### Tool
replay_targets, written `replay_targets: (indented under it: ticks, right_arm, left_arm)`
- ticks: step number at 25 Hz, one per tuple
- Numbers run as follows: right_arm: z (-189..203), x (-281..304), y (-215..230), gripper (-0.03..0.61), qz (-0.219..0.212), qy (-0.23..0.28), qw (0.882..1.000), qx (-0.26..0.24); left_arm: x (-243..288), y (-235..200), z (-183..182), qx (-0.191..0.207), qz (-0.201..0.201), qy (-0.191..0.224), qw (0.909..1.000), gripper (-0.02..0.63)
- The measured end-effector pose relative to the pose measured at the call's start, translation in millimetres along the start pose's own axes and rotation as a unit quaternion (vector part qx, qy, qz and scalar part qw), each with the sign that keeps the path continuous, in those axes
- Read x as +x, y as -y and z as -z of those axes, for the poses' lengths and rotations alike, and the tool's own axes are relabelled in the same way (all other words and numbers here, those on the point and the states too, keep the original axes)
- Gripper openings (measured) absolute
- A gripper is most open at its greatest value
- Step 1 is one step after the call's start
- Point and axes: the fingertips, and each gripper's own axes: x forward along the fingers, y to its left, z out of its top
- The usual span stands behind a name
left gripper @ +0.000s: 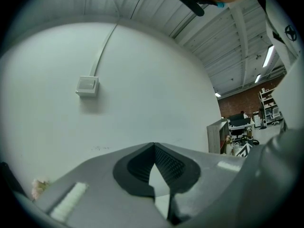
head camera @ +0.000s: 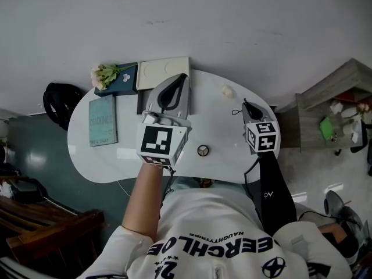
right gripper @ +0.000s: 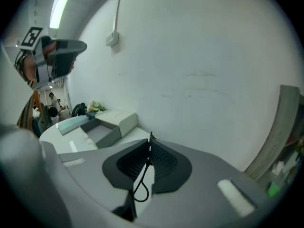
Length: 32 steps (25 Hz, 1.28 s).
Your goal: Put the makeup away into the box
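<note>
Makeup not all stowed: small round piece [head camera: 203, 150] at lower centre of the bench [head camera: 116, 156], white lump [head camera: 227, 90] toward upper right, both apart from the box [right gripper: 110, 137]. Right gripper [right gripper: 150, 141] clamped shut on a thin black loop [right gripper: 137, 190], caught only at the very tips. Could slide out or swing loose on the way left to the box. Left gripper [left gripper: 153, 148] closed on nothing, parked across the box at upper centre; could block the drop or get bumped.

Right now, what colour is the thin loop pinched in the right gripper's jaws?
Black. The thin loop shows best in the right gripper view, dark against the pale table.
</note>
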Motion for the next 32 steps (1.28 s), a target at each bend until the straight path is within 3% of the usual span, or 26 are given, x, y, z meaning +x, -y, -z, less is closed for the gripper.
replay_targets:
  ticks: [6, 15, 23, 32]
  right_arm:
    - [-90.9, -48.7, -4.8, 0.046, 0.021, 0.116, 0.992, -0.033]
    - [-183.6, -124.9, -8.2, 0.046, 0.047, 0.241, 0.968, -0.061]
    - [-181.8, -120.0, -21.7, 0.048, 0.033, 0.235, 0.969, -0.07]
    - [-196.6, -84.0, -72.8, 0.048, 0.004, 0.226, 0.971, -0.078]
  left_arm:
    - [5.2, 6.3, -18.3, 0.001, 0.006, 0.021, 0.9998, 0.0]
    - [11.9, 22.8, -36.3, 0.009, 0.021, 0.035, 0.9991, 0.0]
    - [3.8, 19.2, -39.1, 0.013, 0.017, 0.043, 0.9988, 0.0]
    - [-18.4, -31.7, -27.9, 0.021, -0.009, 0.031, 0.9993, 0.0]
